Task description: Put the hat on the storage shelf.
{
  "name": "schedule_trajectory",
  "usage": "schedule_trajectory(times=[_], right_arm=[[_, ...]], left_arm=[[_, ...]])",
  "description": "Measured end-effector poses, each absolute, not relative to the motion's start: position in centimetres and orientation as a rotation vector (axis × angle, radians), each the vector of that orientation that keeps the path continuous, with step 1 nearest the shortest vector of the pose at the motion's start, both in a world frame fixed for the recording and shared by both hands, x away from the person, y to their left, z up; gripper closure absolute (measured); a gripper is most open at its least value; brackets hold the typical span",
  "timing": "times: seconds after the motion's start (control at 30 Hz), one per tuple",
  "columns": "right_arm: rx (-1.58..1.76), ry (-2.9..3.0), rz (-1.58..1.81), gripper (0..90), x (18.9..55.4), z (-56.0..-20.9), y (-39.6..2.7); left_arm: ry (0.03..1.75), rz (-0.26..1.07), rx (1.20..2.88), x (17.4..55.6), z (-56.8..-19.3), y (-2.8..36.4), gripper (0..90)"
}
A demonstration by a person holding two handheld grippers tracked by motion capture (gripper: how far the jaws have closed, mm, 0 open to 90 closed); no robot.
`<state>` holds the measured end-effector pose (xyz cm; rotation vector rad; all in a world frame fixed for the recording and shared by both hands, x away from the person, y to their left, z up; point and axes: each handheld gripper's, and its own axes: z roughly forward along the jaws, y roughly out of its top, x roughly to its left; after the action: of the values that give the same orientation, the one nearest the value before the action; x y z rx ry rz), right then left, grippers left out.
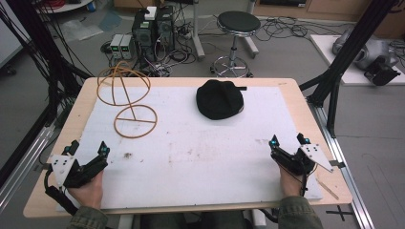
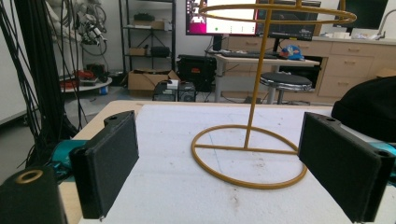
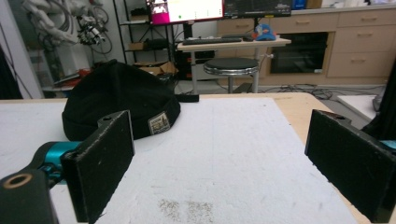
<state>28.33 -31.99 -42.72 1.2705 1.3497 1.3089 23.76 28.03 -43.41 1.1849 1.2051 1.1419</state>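
White foam sheeting (image 1: 200,152) covered most of a wooden table (image 1: 305,109) in a cluttered lab, with a stool (image 1: 237,28) and computer boxes (image 1: 153,26) on the floor beyond the far edge. From the high view, a black hat (image 1: 219,99) lay on the sheet toward the far side, and a gold wire stand (image 1: 129,98) stood well apart from the hat, off to its left. The left gripper (image 1: 87,149) rested near the table's front edge, well short of the stand, held in a hand (image 1: 88,188), with its jaws spread wide and nothing between them. The right gripper (image 1: 288,140) sat at the front right, well short of the hat, also wide and empty, gripped by the other hand (image 1: 289,183). In the left gripper view, the stand (image 2: 250,156) stood upright straight ahead, its round base flat on the sheet and framed between the two black jaws, which were far apart and touched nothing; the hat (image 2: 369,109) showed at the right edge, beyond the stand. In the right gripper view, the hat (image 3: 119,100) sat ahead and to the left, a small patch on its brim facing the camera, behind the left jaw and apart from it; both jaws stood wide with bare sheet between them.
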Motion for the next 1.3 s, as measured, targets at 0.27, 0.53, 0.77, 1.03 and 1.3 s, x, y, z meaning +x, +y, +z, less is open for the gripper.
schedule_trajectory(times=[0.27,0.53,0.77,1.03,1.3], right_arm=[[1.277,1.359,1.320,7.3,28.8,-42.4,-32.2],[1.242,1.404,1.355,7.3,29.2,-40.9,-32.2],[1.219,1.454,1.329,7.3,29.4,-40.7,-31.7],[1.243,1.463,1.380,7.3,31.5,-39.4,-31.3],[1.219,1.505,1.397,7.2,33.5,-38.2,-30.4]], left_arm=[[1.197,1.135,1.195,23.9,-43.4,28.1,12.7],[1.201,1.133,1.200,24.0,-43.4,28.1,12.8],[1.189,1.133,1.203,23.6,-43.3,27.9,12.7],[1.182,1.137,1.212,23.7,-43.2,27.7,12.8],[1.170,1.129,1.228,23.9,-43.3,27.4,12.9]])
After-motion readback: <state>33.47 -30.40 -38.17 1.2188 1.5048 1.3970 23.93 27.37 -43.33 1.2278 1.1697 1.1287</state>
